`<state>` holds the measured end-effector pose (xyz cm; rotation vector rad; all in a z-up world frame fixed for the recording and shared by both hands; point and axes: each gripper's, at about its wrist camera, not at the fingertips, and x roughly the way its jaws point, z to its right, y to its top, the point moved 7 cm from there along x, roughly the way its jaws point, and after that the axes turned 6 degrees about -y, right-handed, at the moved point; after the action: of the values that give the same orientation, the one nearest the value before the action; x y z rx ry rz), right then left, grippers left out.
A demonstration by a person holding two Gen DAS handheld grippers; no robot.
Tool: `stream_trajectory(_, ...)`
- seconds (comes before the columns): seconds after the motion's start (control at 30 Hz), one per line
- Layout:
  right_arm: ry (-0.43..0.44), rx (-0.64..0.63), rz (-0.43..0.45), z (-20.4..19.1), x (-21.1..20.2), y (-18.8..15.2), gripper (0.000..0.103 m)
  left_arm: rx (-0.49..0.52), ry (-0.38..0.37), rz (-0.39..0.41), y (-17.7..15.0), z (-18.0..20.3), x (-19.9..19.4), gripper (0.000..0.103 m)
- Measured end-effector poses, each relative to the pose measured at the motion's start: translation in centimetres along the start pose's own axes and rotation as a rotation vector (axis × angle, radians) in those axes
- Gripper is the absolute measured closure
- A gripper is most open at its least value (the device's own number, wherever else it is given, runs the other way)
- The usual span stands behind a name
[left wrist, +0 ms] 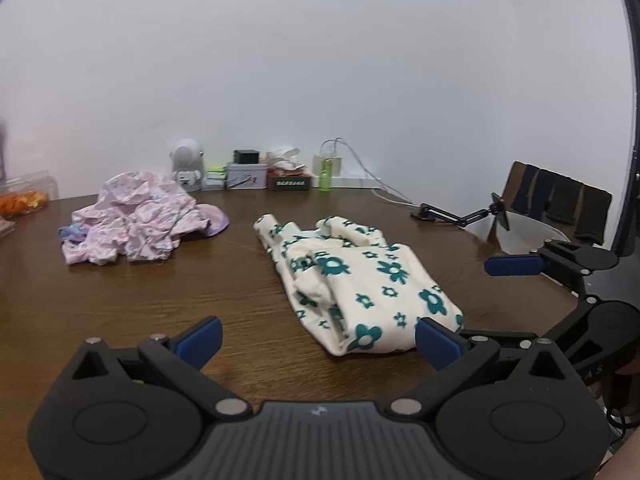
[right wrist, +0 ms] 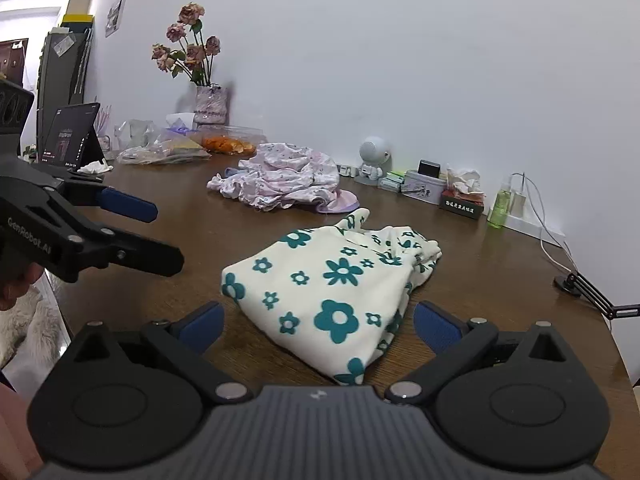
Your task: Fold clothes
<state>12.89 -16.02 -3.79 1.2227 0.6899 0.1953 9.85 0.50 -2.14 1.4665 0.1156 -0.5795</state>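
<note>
Both claws stand wide open and hold nothing: the left gripper [left wrist: 318, 338] hangs over bare wooden table [left wrist: 120, 312] beside the near end of the cream garment with teal flowers [left wrist: 360, 280], and the right gripper [right wrist: 318, 326] straddles that same near end without clearly touching it. The garment lies mid-table in a loose fold, soft and light, likely to sag, best pinched at a hem or corner; a crumpled pink garment [left wrist: 136, 224] lies behind

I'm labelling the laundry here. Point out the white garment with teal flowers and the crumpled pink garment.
White folded garment with teal flowers [right wrist: 332, 292], right wrist view, on its flat top panel.
Crumpled pink patterned garment [left wrist: 136, 216], left wrist view, middle of the heap.
</note>
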Motion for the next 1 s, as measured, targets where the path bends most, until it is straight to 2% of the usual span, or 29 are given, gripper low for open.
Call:
stream_trajectory(0.33, -0.013, -0.023, -0.016, -0.5, 0.3, -0.2, 0.0, -0.066, -0.012, -0.054, -1.0, -0.8, 0.3, 0.0)
stream_trajectory(0.7, -0.008, -0.018, -0.032, -0.5, 1.0, -0.2, 0.0, -0.09, -0.018, -0.067, -1.5, -1.4, 0.7, 0.0)
stream_trajectory(1.0, 0.023, -0.211, -0.042, -1.1, 2.2, 0.3, 0.0, -0.102, -0.018, -0.107, -1.7, -1.9, 1.7, 0.0)
